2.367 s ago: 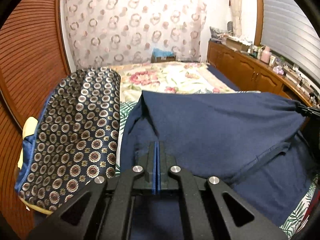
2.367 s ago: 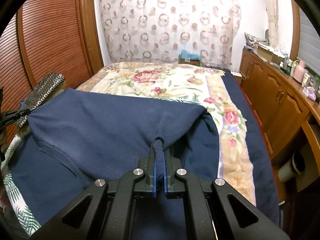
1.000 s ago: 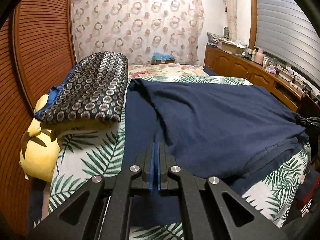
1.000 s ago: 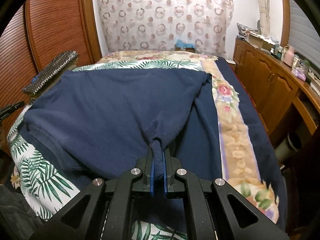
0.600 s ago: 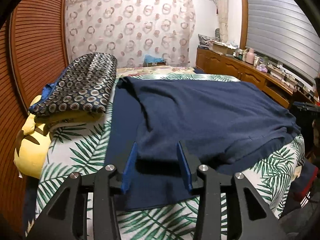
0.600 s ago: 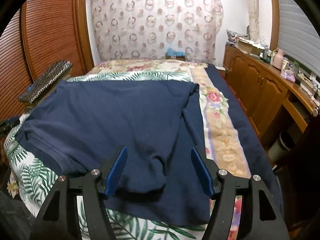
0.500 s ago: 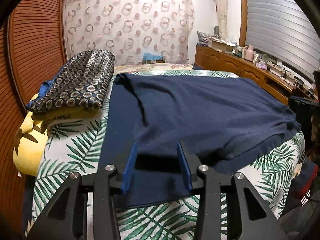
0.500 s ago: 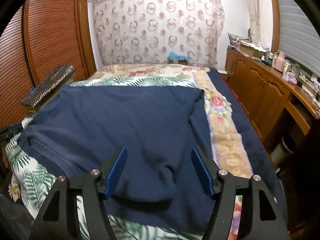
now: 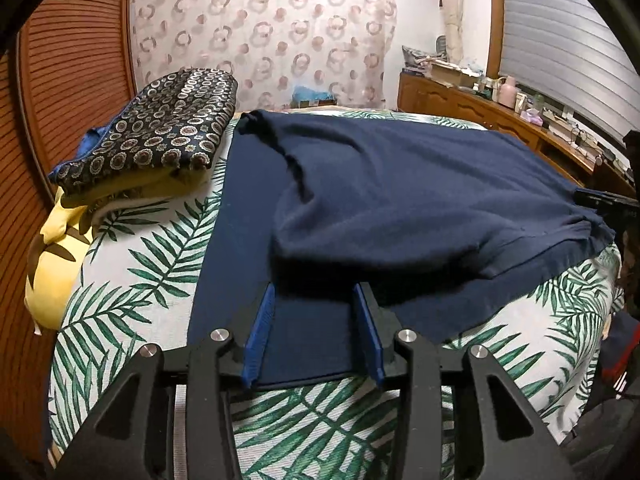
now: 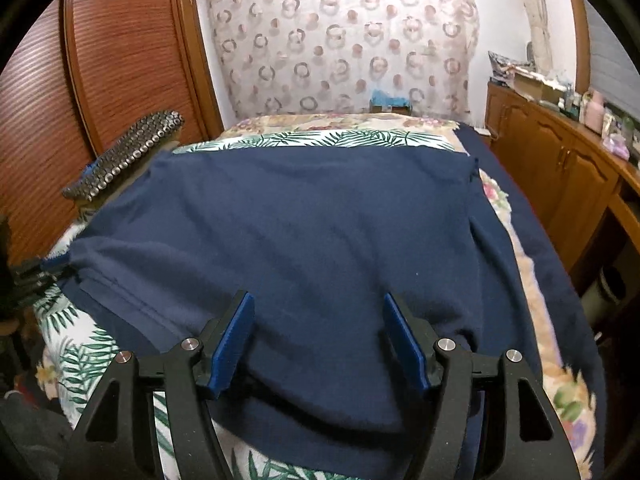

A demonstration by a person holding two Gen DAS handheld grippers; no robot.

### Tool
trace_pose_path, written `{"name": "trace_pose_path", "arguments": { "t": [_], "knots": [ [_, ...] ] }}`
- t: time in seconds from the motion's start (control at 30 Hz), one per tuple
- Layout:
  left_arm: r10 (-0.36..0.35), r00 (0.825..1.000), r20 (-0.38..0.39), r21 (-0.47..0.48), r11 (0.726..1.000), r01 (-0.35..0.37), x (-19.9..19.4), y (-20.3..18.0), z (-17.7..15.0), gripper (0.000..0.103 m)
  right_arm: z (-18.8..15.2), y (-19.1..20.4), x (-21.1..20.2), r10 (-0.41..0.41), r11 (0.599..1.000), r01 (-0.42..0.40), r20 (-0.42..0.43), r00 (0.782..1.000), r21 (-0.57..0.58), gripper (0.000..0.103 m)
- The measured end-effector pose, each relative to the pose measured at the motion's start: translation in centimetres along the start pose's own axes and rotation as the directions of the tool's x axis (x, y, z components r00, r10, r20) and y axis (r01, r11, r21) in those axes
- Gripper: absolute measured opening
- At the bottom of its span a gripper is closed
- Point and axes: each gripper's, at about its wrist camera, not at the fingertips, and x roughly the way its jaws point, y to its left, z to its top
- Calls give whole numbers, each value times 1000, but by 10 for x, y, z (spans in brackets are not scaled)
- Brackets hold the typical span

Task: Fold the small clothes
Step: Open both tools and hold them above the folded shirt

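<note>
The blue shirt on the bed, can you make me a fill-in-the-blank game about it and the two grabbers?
1. The navy shirt lies on the ____.
2. The left gripper has its jaws ____.
3. The right gripper is holding ____.
4. The patterned cushion rests on top of something ____ in colour.

Missing words: bed; open; nothing; yellow

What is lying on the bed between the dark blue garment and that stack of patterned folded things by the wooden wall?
In the left wrist view, only bedding: a navy strip beside the blue garment, then leaf-print cover up to the patterned stack.
</note>
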Motion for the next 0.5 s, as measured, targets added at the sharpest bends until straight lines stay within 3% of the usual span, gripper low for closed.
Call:
{"name": "trace_pose_path", "arguments": {
  "t": [0.5],
  "knots": [
    [1,1000,-6,-13,1000,-1,-3,0,0,42,-16,4,11,-10,1000,10,10,1000,23,69]
  ]
}}
